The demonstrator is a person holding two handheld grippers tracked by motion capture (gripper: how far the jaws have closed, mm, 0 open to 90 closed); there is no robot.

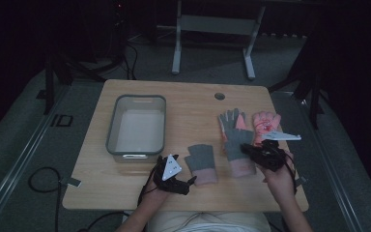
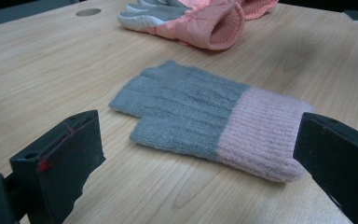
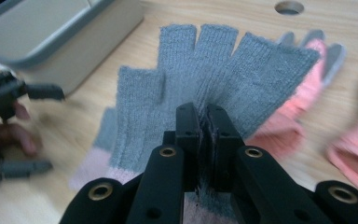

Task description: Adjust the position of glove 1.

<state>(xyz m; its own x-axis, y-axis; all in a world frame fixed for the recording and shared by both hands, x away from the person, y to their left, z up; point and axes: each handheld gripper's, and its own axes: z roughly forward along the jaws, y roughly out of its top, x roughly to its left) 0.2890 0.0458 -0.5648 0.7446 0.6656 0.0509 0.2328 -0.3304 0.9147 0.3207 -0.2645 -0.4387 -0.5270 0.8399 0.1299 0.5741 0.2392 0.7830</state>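
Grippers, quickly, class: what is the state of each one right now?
Left gripper: open, holding nothing.
Right gripper: shut on the grey knitted fingerless glove with a pink cuff.

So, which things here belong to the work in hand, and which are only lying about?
In the work:
- right gripper, shut on a grey knit glove
- left gripper, open before the second grey glove

Lying about:
- two pink gloves
- grey tub
- table hole

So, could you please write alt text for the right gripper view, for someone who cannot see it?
The right gripper, jaws shut, pinches a grey fingerless knit glove fanned out above a wooden table. Pink gloves lie at the right, a grey bin at upper left.
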